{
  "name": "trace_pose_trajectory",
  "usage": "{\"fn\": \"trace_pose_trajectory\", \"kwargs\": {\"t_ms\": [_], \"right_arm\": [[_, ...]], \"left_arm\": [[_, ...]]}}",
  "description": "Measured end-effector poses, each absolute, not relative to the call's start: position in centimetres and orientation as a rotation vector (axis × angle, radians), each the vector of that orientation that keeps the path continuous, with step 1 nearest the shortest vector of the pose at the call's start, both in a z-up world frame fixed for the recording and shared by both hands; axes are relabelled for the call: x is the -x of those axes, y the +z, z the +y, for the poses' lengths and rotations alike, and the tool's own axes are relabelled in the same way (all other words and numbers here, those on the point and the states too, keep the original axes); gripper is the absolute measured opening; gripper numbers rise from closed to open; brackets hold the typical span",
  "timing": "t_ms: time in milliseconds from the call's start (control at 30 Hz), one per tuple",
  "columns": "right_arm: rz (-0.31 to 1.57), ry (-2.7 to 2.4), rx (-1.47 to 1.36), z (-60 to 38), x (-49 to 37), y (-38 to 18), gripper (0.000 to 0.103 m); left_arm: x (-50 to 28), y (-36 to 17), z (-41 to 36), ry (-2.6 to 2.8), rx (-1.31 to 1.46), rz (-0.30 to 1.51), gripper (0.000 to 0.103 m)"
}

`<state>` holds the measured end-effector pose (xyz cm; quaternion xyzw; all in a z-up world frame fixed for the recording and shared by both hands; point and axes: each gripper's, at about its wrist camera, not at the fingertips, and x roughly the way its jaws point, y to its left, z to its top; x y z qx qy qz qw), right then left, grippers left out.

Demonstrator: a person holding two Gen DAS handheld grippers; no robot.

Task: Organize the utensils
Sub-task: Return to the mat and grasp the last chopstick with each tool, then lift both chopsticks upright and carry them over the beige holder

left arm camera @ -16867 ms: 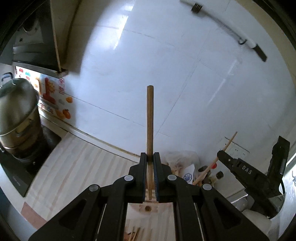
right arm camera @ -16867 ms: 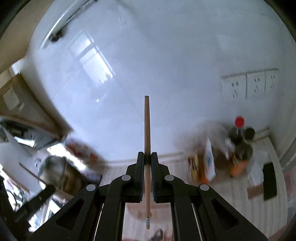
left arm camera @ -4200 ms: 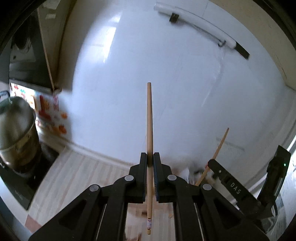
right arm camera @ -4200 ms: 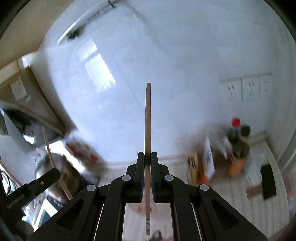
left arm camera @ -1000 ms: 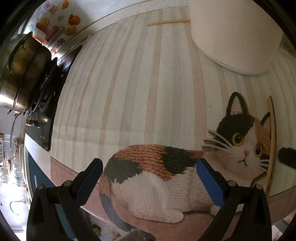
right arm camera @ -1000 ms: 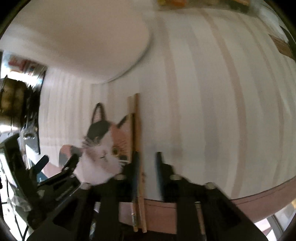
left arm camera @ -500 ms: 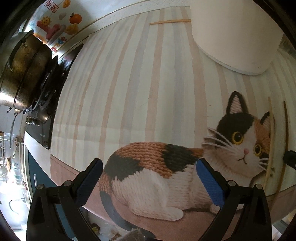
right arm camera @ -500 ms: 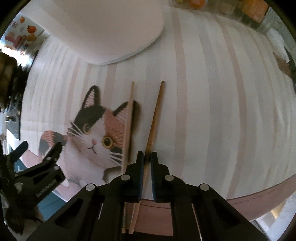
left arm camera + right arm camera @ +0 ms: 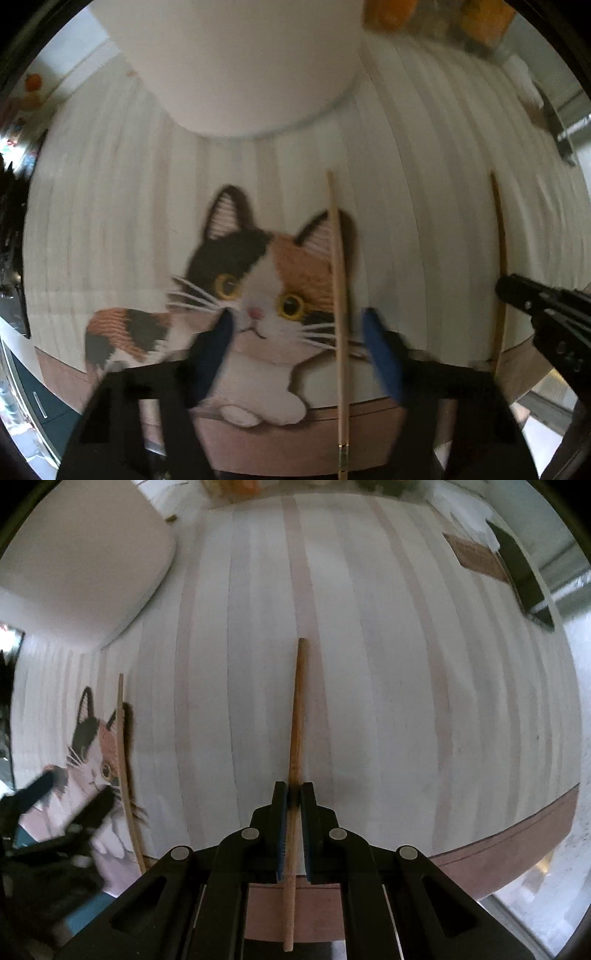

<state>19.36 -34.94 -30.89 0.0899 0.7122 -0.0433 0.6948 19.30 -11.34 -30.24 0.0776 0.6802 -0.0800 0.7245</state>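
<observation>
Jaws of the downward-pointing right gripper (image 9: 291, 801) pinch a chopstick (image 9: 297, 716); left gripper (image 9: 295, 332) jaws close around another.

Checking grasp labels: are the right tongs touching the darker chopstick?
Touching. The right wrist view shows the right tongs shut on the darker chopstick, both blue pads pressed against its sides with no gap.

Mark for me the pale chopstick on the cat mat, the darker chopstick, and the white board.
pale chopstick (image 9: 339, 295): left wrist view, mid-shaft.
darker chopstick (image 9: 297, 716): right wrist view, shaft ahead of the right gripper (image 9: 294, 801).
white board (image 9: 236, 62): left wrist view, bare face.
</observation>
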Motion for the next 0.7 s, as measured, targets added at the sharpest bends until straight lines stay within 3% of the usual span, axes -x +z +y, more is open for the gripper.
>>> {"fn": "trace_pose_trajectory", "kwargs": {"t_ms": [67, 100, 133, 167, 700], "right_arm": [[1.586, -0.091, -0.221, -36.8, -19.3, -30.3, 0.007], [1.585, -0.094, -0.226, -37.5, -19.8, -30.2, 0.007], [1.583, -0.097, -0.228, -37.6, -19.7, -30.0, 0.007], [1.581, -0.101, -0.227, -38.0, -19.8, -29.8, 0.007], [1.575, -0.039, -0.189, -27.3, -19.4, -31.9, 0.007]], "left_arm": [[-19.3, -30.0, -11.0, -0.186, -0.155, 1.483, 0.032], [-19.4, -29.8, -10.9, -0.191, -0.154, 1.482, 0.027], [-19.5, -29.8, -10.6, -0.193, -0.16, 1.477, 0.012], [-19.5, -29.7, -10.3, -0.189, -0.171, 1.474, 0.006], [-21.2, -29.5, -1.7, -0.052, -0.152, 1.461, 0.005]]}}
